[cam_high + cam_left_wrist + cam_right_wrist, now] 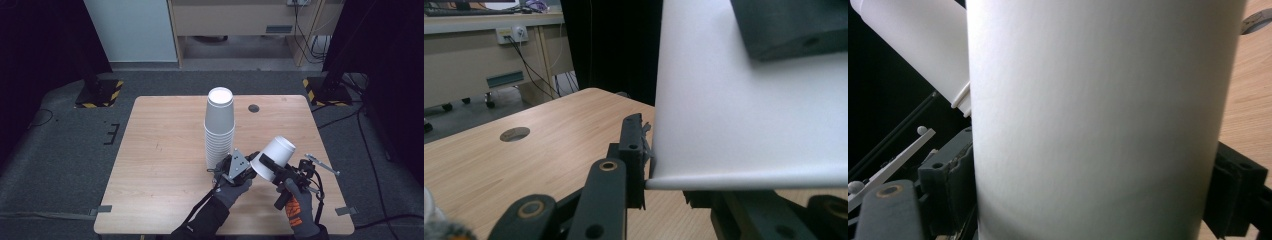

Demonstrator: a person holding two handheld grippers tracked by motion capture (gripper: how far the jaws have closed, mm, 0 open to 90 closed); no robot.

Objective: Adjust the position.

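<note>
1. The right gripper (272, 172) is clamped around a white paper cup (274, 158). In the right gripper view the cup's wall (1098, 125) sits between the two black jaws, one pressing on each side.
2. The cup is tipped on its side, up off the table. Its closed bottom points up and away from the person, and its open rim points toward the left gripper (248, 165).
3. The left gripper is at the cup's rim. In the left gripper view one black jaw touches the rim's edge (650, 172), and the other jaw sits low under the cup. No earlier picture is here to compare. I cannot tell if the jaws are squeezing the rim or only touching it.
4. Both gloved hands are low at the near edge of the table (160, 150). The left hand (231, 192) reaches in from below, with its grey plate on top. The right hand (297, 210) grips its handle from below, and a cable hangs off it.
5. A tall stack of white cups (219, 130) stands upright just beside the left gripper, on its far left side. There is little room there.
6. The left half of the table is bare wood, with lots of room. A small dark hole (254, 108) is near the far edge. The right edge of the table is close to the right gripper.
</note>
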